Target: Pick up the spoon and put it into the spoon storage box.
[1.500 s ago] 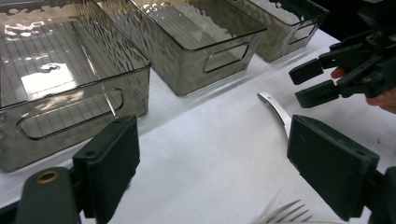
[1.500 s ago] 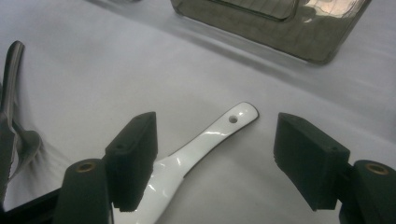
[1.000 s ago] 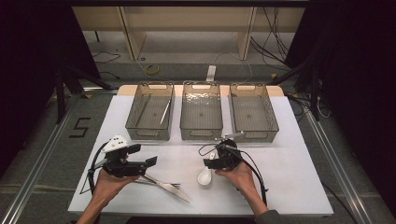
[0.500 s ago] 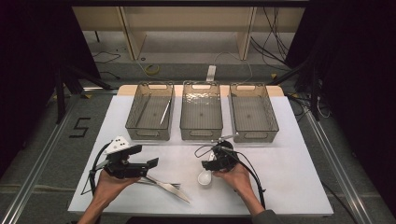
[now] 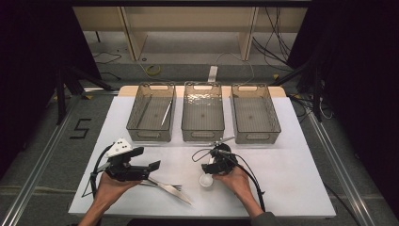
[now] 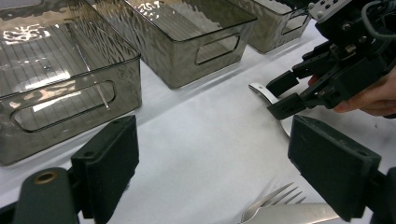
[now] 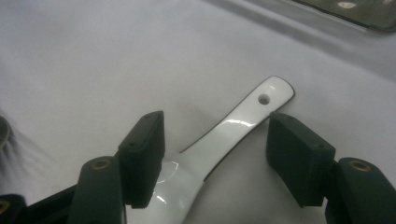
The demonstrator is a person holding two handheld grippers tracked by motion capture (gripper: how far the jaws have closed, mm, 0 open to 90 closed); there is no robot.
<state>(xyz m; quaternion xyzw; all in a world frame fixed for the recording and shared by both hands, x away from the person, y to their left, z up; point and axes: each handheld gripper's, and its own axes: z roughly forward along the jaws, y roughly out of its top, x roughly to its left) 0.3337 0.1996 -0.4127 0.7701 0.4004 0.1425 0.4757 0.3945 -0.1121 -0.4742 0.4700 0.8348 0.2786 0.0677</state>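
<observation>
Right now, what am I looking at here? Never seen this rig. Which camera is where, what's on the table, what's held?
No robot: a person holds a hand-held gripper in each hand. The high view looks down on the white table; each gripper view rides on its own gripper, looking along its black jaws.

Three smoky clear bins sit in a row at the far side.

The right hand-held gripper straddles the handle of a white ceramic spoon; its jaws have just been closing, pads not yet pressing.

The left hand-held gripper is open and holds nothing, above a fork and knife.
</observation>
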